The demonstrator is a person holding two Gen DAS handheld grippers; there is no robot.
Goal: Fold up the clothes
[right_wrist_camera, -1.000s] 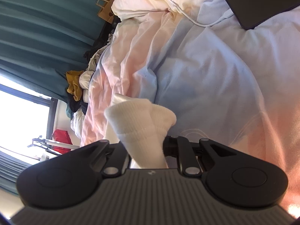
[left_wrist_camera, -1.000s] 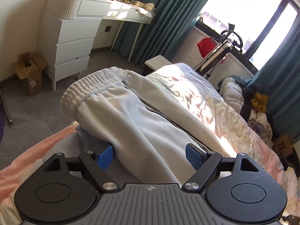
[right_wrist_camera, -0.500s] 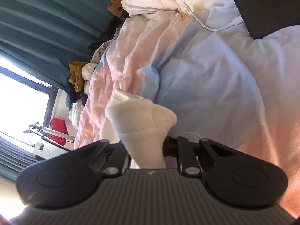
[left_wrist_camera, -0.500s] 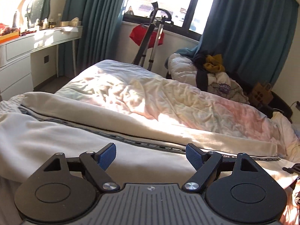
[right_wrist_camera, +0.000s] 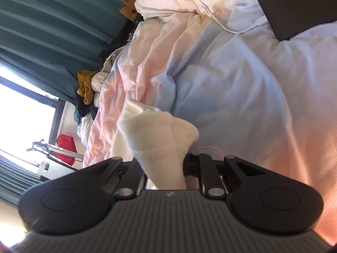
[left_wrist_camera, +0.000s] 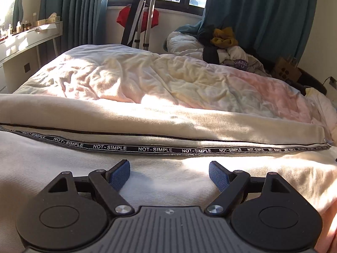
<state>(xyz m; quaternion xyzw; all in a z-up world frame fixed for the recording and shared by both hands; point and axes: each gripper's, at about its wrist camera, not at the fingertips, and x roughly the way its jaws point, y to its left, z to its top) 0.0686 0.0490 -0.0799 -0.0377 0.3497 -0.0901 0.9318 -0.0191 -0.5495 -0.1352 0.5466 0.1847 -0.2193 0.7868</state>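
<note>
Cream-white ribbed trousers (left_wrist_camera: 168, 168) lie stretched across the bed, with a black "NOT-SIMPLE" tape (left_wrist_camera: 155, 149) running along the side seam. My left gripper (left_wrist_camera: 169, 174) is open just above the fabric, its blue pads (left_wrist_camera: 120, 176) wide apart and holding nothing. My right gripper (right_wrist_camera: 166, 164) is shut on a white ribbed cuff of the trousers (right_wrist_camera: 160, 135), which bunches up between its fingers and hides the fingertips. The cuff is held above the pink and blue bedding (right_wrist_camera: 231, 88).
A rumpled duvet (left_wrist_camera: 168, 80) covers the bed. A clothes pile (left_wrist_camera: 223, 48) sits at the far right by teal curtains. A folded exercise machine (left_wrist_camera: 139, 21) stands by the window. A dark phone with a white cable (right_wrist_camera: 294, 10) lies on the bedding. A white dresser (left_wrist_camera: 25, 42) stands far left.
The left gripper view swung from the waistband and dresser to face the window, low over the flat-lying trousers. The right gripper kept its hold on the cuff and barely moved.
</note>
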